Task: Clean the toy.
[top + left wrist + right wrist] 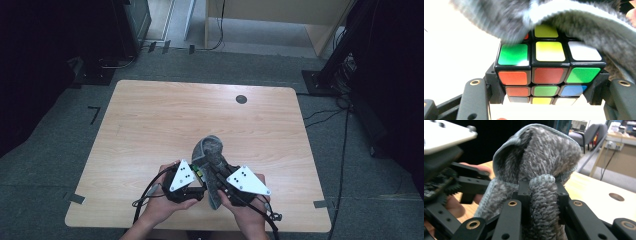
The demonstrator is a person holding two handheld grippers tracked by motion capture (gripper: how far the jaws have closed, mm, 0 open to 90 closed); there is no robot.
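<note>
Cloth (211, 150) first, since it's the biggest item in play after the table (165, 115): grey fluffy towel, bunched, standing up off the near-centre of the tabletop between both hands. Looks like a wipe job on the cube, so one tool holds and the other rubs.

Right gripper (220, 176) is clamped on a rolled fold of that cloth (541, 195). In the right gripper view the fold sits squarely between the two pads, squeezed narrow, with the rest ballooning above the jaws. My read on the pinched fold: it gives a firm wad to push with and leaves loose fabric to drape.

Left gripper (200, 176) is closed on the Rubik's cube (549, 65). In the left gripper view the jaws press on its two opposite side faces, low on the body, with the top and front rows sticking out past the pads. My guess is that the low side grip leaves the upper faces exposed for the cloth.

Cloth (579, 22) hangs over the cube's far top edge, touching the back row; the near yellow, green and white stickers are uncovered.

Both hands are close together, with the grippers nearly touching, at the near edge of the table.
</note>
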